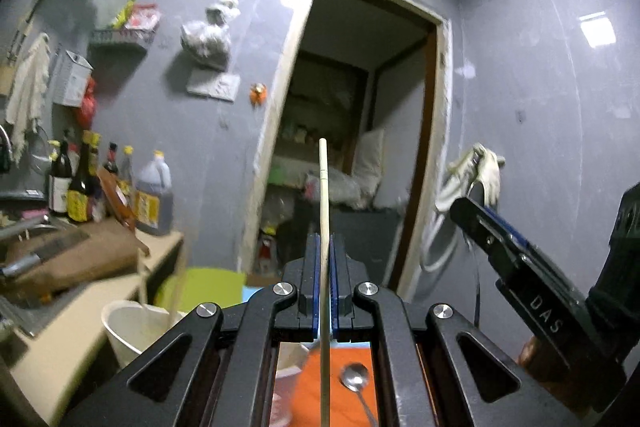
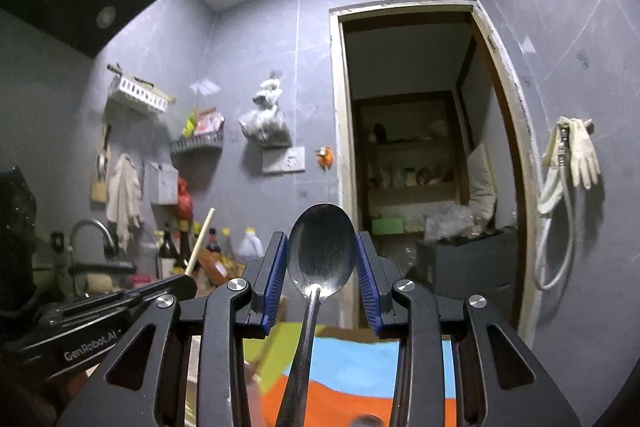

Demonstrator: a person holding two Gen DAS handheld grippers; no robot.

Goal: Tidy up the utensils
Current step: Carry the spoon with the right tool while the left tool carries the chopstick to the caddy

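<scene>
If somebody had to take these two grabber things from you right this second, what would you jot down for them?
Left gripper: shut on a single wooden chopstick, which sticks out forward past the fingertips.
Right gripper: shut on the bowl of a metal spoon, handle trailing back under the gripper.
Both grippers are raised and point at the doorway, away from the counter.
White plastic cup stands on the counter at lower left; something pale leans in it, too blurred to name.
Done: both utensils picked up.
Left: set each one down in its place, probably the cup.
</scene>
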